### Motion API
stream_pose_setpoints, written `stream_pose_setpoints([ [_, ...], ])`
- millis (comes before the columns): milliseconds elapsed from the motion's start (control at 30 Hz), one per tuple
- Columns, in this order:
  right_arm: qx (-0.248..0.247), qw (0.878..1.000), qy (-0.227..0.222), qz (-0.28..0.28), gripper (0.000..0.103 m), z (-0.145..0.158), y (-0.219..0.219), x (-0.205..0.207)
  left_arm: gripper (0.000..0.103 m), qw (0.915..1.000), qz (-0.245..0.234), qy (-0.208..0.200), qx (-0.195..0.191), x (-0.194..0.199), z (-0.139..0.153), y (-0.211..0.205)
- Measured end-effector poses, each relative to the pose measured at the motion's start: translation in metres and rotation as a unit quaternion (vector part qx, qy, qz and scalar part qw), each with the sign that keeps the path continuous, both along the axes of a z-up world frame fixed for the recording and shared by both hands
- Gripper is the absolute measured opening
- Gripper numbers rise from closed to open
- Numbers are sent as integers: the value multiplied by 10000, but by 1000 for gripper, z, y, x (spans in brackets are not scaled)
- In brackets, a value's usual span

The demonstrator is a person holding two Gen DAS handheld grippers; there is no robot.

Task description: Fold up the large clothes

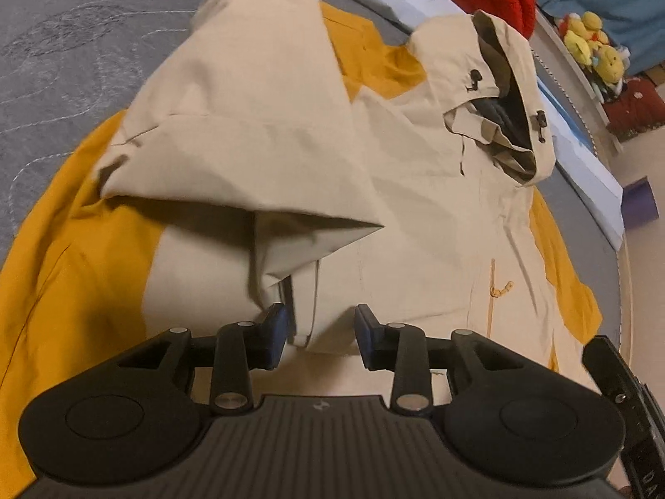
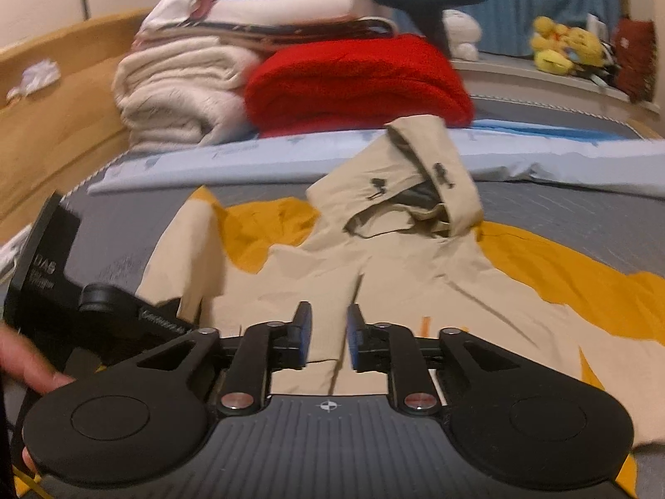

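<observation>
Beige-and-mustard jacket [image 1: 415,216] lies spread on the grey bed cover [image 1: 62,41], hood [image 1: 507,95] toward the far edge, 1 sleeve [image 1: 249,104] folded across the chest. My left gripper [image 1: 320,332] hovers low over the sleeve cuff, fingers spread, cuff fabric between them but not pinched. My right gripper [image 2: 328,332] is over the jacket front [image 2: 374,274], fingers apart with a narrow gap, holding nothing. Beyond the hood: red blanket [image 2: 357,79], cream blanket stack [image 2: 174,87], yellow plush toys [image 2: 565,48] on a ledge.
</observation>
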State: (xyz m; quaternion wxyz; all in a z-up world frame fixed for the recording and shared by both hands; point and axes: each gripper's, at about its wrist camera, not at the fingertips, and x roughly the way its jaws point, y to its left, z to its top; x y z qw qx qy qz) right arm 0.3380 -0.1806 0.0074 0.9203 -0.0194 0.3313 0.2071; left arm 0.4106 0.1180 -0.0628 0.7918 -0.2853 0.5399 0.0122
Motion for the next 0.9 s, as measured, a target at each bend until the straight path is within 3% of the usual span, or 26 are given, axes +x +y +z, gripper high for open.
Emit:
stream_pose_setpoints([
  [67, -105, 9997, 4, 227, 31, -3, 8, 1, 18, 9999, -32, -135, 93, -4, 4, -5],
  [100, -164, 9993, 17, 327, 34, -5, 12, 1, 3, 9994, -103, -261, 197, -6, 11, -7],
  [167, -349, 9979, 61, 544, 46, -10, 20, 1, 0, 9964, -356, -667, 371, -8, 30, -14],
  [233, -493, 9964, 98, 684, 47, -15, 28, 0, 0, 9908, -628, -1153, 324, -14, 52, -19],
  [367, -739, 9939, -33, 823, 51, -18, 37, -4, 0, 9681, -1398, -2077, 92, -21, 90, -30],
  [467, -860, 9924, -64, 880, 51, -22, 40, -4, 0, 9520, -1805, -2462, -244, -26, 101, -42],
  [633, -926, 9921, -71, 841, 51, -26, 43, -2, 0, 9329, -2154, -2847, -477, -34, 104, -59],
  [733, -951, 9925, -148, 752, 46, -25, 44, -3, 0, 9276, -2222, -2916, -717, -36, 104, -57],
  [767, -912, 9930, -162, 731, 23, -24, 44, -3, 1, 9265, -2192, -2955, -789, -37, 106, -54],
  [800, -861, 9937, -156, 704, 15, -23, 42, -2, 6, 9261, -2133, -2999, -831, -37, 107, -51],
  [833, -775, 9949, -171, 628, 15, -22, 39, 0, 12, 9261, -2031, -3066, -843, -36, 109, -45],
  [900, -555, 9977, -256, 285, 14, -14, 29, 3, 14, 9278, -1743, -3208, -771, -36, 115, -28],
])
